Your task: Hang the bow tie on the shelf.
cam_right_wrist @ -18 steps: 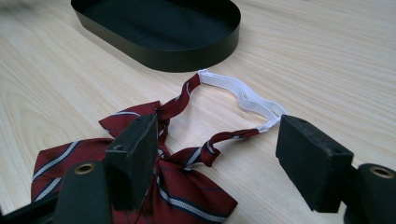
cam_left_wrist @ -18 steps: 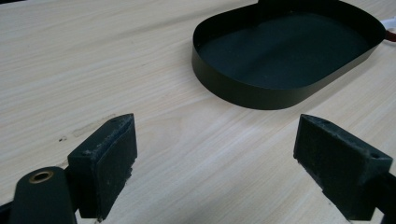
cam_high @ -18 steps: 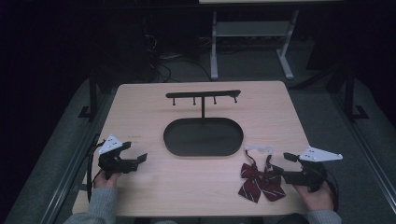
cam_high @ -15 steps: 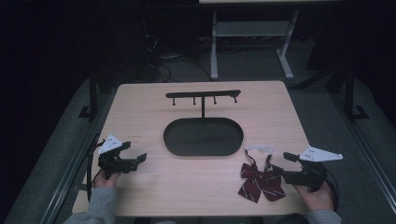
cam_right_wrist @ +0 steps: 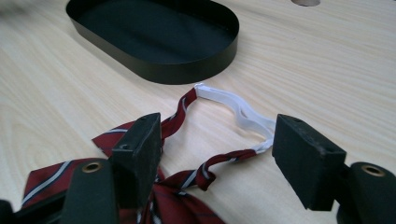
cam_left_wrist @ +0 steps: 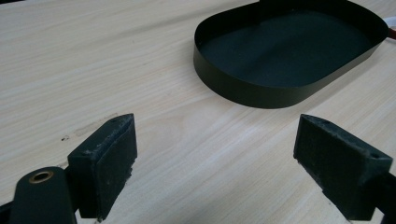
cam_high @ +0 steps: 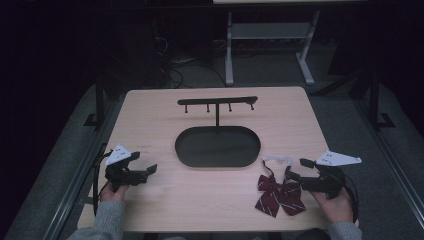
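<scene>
Reaching toward the bow tie (cam_high: 280,194), the right gripper (cam_right_wrist: 217,154) is hovering low with its jaws standing wide apart and pressing on nothing: the tie's striped neck band is looping up between the fingers (cam_right_wrist: 140,154), the white elastic strap (cam_right_wrist: 238,109) is lying just ahead of them and curling toward the far-side pad, and the red bow itself is sitting under and behind the near-side finger. To take the tie cleanly, it is probably best to be lowering both pads around the twisted band where it crosses between them, not the thin elastic, which looks likely to slip or stretch, and to be closing only once the pads are flanking the cloth without pinning it to the table (cam_high: 160,130). The left gripper (cam_left_wrist: 215,158) is resting well apart on the other side, its jaws also spread and holding nothing, with bare wood between its fingers. The black oval tray (cam_high: 218,146) is sitting ahead of both sets of fingers, its low rim near the strap, and the hook rack (cam_high: 218,101) is rising behind it. Open tabletop is lying between the two grippers, but the near table edge is running close behind the right hand (cam_high: 336,205), so room for drawing back looks limited.
</scene>
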`<state>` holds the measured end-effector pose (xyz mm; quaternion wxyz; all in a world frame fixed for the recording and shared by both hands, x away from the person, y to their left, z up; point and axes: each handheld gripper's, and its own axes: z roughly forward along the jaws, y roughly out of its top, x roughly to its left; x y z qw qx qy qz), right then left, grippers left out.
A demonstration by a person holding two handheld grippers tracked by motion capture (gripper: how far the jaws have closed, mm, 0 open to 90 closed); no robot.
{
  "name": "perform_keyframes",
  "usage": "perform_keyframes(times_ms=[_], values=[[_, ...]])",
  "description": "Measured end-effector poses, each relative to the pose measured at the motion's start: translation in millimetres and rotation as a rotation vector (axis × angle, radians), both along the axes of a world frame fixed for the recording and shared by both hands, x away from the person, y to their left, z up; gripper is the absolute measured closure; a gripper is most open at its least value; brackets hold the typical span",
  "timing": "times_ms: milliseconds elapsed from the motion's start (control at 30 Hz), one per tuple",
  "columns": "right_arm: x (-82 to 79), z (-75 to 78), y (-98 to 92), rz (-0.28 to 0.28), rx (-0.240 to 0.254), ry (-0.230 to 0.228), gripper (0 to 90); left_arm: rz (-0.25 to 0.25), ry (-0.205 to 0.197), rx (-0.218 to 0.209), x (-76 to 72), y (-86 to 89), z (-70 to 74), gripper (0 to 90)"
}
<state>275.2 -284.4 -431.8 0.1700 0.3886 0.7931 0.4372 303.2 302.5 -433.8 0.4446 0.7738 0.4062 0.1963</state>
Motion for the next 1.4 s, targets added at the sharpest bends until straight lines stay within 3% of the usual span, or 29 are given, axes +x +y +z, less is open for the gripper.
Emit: perform_keyframes(times_ms=[167, 200, 367, 400, 633, 1133, 1400], values=[[6.8, 1.2, 3.9, -0.015, -0.021, 0.005, 35.6, 0.0, 0.011, 0.001, 0.3, 0.5, -0.6, 13.0], [12.6, -0.6, 5.8, -0.024, -0.024, 0.039, 38.8, 0.001, 0.008, -0.001, 0.5, 0.2, -0.8, 13.0], [23.1, -6.0, 8.1, -0.03, -0.046, 0.097, 43.4, 0.0, 0.006, 0.001, 0.7, -0.5, -0.7, 13.0], [28.2, -8.9, 9.4, -0.043, -0.05, 0.126, 45.2, -0.002, 0.008, 0.002, 0.7, -0.6, -0.9, 13.0], [43.0, -19.6, 13.3, -0.087, -0.099, 0.195, 51.2, -0.004, 0.01, 0.007, 1.1, -0.5, -1.2, 13.0], [45.1, -29.2, 18.4, -0.141, -0.191, 0.256, 61.7, -0.005, 0.015, 0.007, 1.4, -1.8, -1.7, 13.0], [42.5, -29.6, 20.3, -0.147, -0.215, 0.245, 73.5, -0.011, 0.017, 0.011, 1.6, -2.3, -1.8, 13.0]])
